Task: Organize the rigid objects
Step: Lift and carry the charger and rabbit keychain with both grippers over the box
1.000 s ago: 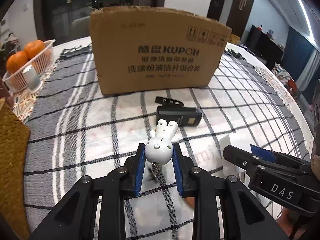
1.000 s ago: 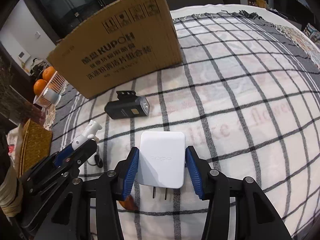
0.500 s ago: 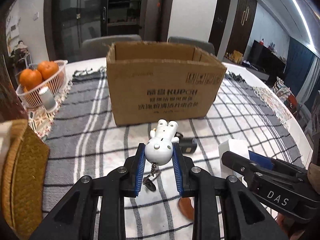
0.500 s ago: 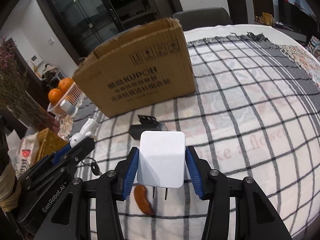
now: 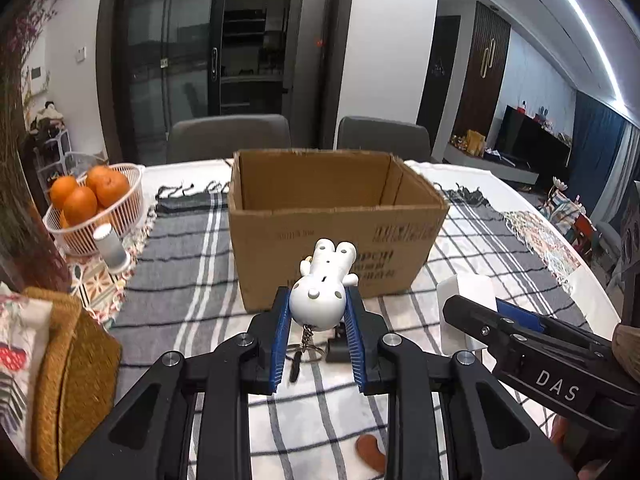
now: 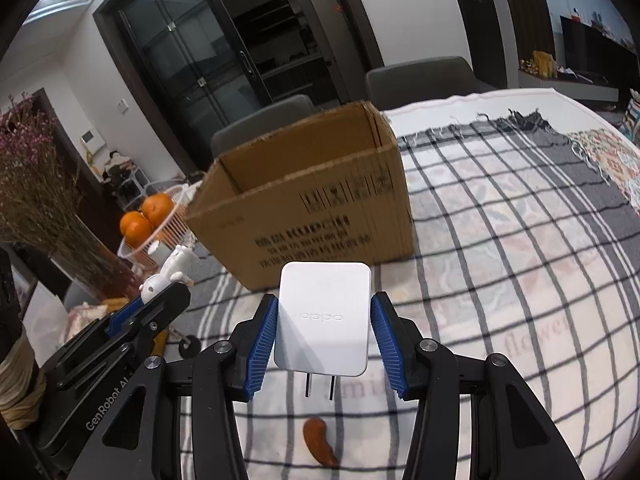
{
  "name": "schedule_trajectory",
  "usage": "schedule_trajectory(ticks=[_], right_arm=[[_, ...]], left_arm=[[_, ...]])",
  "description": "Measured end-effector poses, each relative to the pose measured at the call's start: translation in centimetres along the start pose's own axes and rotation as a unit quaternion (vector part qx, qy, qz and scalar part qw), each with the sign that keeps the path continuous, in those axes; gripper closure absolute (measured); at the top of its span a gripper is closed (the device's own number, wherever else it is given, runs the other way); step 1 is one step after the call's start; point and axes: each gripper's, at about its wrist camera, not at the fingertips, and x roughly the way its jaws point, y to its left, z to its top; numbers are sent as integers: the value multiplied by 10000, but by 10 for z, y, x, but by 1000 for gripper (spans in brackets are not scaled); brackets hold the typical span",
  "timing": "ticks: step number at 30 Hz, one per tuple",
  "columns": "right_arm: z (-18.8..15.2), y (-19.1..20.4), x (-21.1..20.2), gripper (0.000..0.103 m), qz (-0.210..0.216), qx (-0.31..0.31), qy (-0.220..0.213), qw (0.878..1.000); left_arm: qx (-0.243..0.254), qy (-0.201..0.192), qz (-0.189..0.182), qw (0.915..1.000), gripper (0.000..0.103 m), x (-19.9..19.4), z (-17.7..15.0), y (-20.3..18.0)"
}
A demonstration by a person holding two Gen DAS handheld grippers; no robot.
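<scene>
Both tongs have risen, left [image 5: 318, 334] clamping figurine [image 5: 323, 295], right [image 6: 323, 334] clamping charger [image 6: 323, 318]; box [image 5: 332, 232] ahead.

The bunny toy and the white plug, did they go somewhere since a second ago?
Both went up. The left claw lifted the bunny keychain off the tablecloth, and the right claw lifted the white charger, both toward the cardboard box, whose open top now shows. Both grips stayed shut. The box, the orange basket and the small brown piece stayed put.
</scene>
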Motion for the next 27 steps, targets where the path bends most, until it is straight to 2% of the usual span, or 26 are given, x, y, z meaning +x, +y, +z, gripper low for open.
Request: schedule_trajectory(ticks=[15,27], right_arm=[[42,14,-5,54,165,-56,-424,9989],[83,24,8,54,184,-248,-516,9982]], left_arm=[[34,-366,62,9993,76,-8,42,6],[39,-289,117,9995,76,14,75,11]])
